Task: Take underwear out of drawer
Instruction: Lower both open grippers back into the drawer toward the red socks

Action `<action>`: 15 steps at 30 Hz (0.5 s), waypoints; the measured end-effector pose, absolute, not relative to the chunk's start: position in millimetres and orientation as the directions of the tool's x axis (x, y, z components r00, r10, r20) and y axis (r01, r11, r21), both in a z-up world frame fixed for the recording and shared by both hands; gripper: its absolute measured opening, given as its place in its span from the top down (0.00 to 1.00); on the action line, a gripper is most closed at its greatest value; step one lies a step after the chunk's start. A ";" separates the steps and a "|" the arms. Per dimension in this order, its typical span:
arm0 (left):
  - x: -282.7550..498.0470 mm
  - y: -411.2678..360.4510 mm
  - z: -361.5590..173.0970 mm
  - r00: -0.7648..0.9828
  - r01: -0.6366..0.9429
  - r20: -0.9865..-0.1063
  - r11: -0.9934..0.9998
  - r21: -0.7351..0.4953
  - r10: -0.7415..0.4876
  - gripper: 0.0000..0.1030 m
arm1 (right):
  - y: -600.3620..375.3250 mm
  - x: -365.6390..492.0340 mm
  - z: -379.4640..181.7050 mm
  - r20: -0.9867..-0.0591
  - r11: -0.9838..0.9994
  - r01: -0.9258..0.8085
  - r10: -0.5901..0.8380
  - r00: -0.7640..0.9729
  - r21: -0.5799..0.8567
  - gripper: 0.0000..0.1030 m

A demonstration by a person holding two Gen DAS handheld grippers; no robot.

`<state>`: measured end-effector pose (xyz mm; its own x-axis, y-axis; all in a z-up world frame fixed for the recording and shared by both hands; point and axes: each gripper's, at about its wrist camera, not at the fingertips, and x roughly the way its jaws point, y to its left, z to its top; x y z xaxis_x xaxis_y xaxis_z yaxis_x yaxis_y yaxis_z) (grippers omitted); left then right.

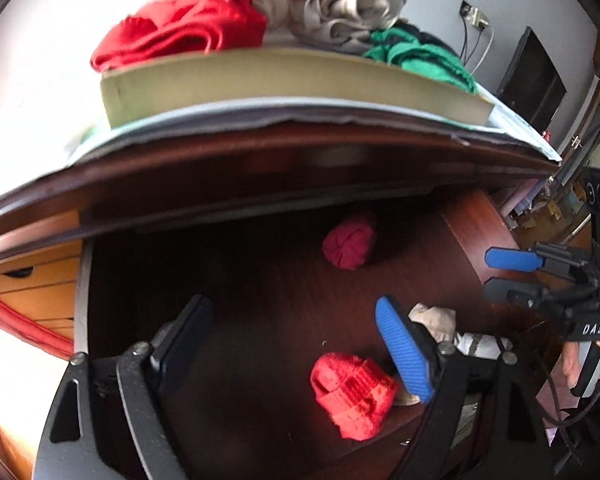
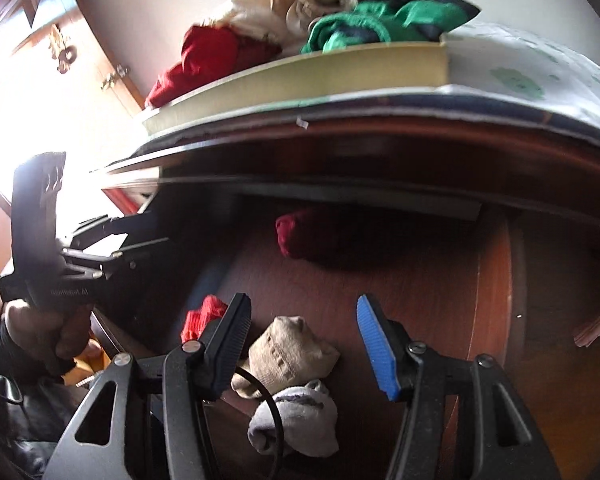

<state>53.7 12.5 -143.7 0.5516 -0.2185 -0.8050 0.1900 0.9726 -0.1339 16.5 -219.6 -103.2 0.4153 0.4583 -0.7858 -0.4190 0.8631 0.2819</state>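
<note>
The drawer (image 1: 240, 280) stands pulled out, its dark wood bottom showing. In it lie a bright red ribbed bundle (image 1: 352, 394), a dark red roll (image 1: 348, 246), a beige bundle (image 2: 292, 350) and a grey bundle (image 2: 296, 420). My left gripper (image 1: 296, 344) hangs open over the drawer, the bright red bundle just below its blue right finger. My right gripper (image 2: 300, 340) is open above the beige bundle, with no pad touching it. It also shows in the left wrist view, the right gripper (image 1: 488, 274) over the drawer's right side.
The cabinet top (image 1: 260, 152) overhangs the back of the drawer. On it a thick slab (image 1: 284, 80) carries a pile of red (image 1: 188, 28), beige (image 1: 348, 4) and green (image 1: 416, 54) clothes. A hand (image 2: 40, 328) holds the left tool. Orange drawers (image 1: 40, 288) stand at left.
</note>
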 end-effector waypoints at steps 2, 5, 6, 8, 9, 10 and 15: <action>55.4 13.0 -149.1 0.535 0.183 -0.816 0.973 -0.142 -0.220 0.17 | -216.4 18.1 -108.0 -0.798 0.862 -0.424 0.454 0.397 0.279 0.44; 56.3 13.4 -149.9 0.521 0.179 -0.822 0.971 -0.159 -0.231 0.17 | -213.1 19.5 -114.2 -0.812 0.861 -0.428 0.446 0.377 0.275 0.44; 56.5 13.5 -150.6 0.518 0.178 -0.824 0.971 -0.159 -0.230 0.17 | -212.0 20.3 -116.2 -0.817 0.861 -0.430 0.443 0.369 0.273 0.44; 57.2 13.8 -152.3 0.507 0.177 -0.830 0.971 -0.162 -0.231 0.17 | -210.0 21.3 -118.0 -0.822 0.860 -0.432 0.440 0.362 0.270 0.44; 58.0 13.9 -153.7 0.497 0.176 -0.836 0.970 -0.166 -0.233 0.17 | -209.8 21.9 -118.5 -0.823 0.860 -0.433 0.439 0.359 0.270 0.44; 58.6 14.0 -155.0 0.488 0.174 -0.841 0.970 -0.169 -0.234 0.17 | -209.4 22.5 -118.8 -0.824 0.860 -0.433 0.439 0.357 0.271 0.44; 60.0 10.3 -164.5 0.435 0.173 -0.866 0.967 -0.189 -0.247 0.17 | -207.8 25.3 -122.1 -0.835 0.861 -0.436 0.429 0.345 0.263 0.44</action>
<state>60.0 10.3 -164.5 0.4353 -0.2466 -0.8659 0.1728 0.9668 -0.1885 25.3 -207.8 -122.1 0.3450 0.4293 -0.8347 -0.4357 0.8609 0.2627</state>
